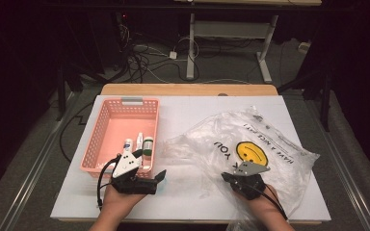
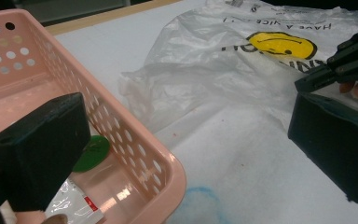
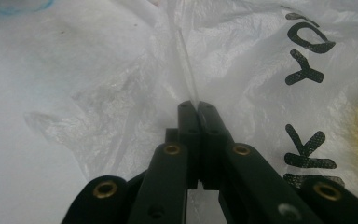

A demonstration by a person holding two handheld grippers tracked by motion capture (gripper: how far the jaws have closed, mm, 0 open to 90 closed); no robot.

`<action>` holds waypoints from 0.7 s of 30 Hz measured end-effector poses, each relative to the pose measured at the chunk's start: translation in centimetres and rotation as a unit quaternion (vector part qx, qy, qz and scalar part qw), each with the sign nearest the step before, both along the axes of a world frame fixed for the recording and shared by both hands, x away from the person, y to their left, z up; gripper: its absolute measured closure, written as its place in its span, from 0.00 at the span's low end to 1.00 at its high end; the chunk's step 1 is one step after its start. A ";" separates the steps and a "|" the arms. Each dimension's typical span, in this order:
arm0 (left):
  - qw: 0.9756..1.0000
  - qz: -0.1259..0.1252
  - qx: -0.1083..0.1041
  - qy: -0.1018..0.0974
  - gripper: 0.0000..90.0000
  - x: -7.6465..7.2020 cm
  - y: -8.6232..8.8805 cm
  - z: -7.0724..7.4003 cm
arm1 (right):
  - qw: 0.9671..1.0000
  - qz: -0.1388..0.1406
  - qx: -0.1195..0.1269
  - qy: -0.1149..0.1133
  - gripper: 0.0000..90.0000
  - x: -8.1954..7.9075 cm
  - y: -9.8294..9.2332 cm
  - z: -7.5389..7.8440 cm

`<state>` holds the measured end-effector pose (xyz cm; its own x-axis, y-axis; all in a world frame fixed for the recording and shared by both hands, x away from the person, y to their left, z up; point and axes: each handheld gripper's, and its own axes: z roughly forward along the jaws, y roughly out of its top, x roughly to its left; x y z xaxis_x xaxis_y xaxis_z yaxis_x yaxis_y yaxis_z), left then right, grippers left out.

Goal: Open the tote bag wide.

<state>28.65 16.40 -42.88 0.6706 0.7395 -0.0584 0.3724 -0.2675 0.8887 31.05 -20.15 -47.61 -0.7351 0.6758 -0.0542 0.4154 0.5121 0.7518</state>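
The right gripper (image 3: 198, 105) has its jaws pressed together on a thin fold of the clear plastic bag (image 1: 250, 139), which stands up between the tips. The bag lies spread over the right half of the white surface (image 1: 183, 120), reaching nearly to its right edge. The left gripper (image 1: 160, 176) rests by the near right corner of the pink basket (image 1: 107, 108), jaws wide apart and empty. Bare surface lies between the two grippers.

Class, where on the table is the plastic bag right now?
In the high view the plastic bag lies on the table's right half, beside the pink basket, its near edge pinched in the right gripper.
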 end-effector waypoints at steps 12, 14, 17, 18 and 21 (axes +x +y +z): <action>1.000 0.002 -0.005 -0.001 0.00 0.1 0.1 0.0 | 0.998 -0.006 0.035 -0.049 1.00 1.8 -0.8 2.8; 1.000 0.001 -0.004 -0.002 0.00 0.0 0.1 0.0 | 0.998 -0.006 0.044 -0.047 1.00 2.2 -0.7 2.9; 1.000 0.000 -0.006 -0.002 0.00 0.0 0.2 0.0 | 0.998 -0.004 0.047 -0.044 1.00 3.0 -0.4 3.0; 1.000 0.000 -0.008 -0.002 0.00 0.1 0.3 0.0 | 0.998 -0.007 0.049 -0.042 1.00 3.2 -0.3 3.0; 1.000 0.000 -0.011 -0.001 0.00 0.1 0.4 0.1 | 0.998 -0.010 0.057 -0.039 1.00 3.9 0.1 2.8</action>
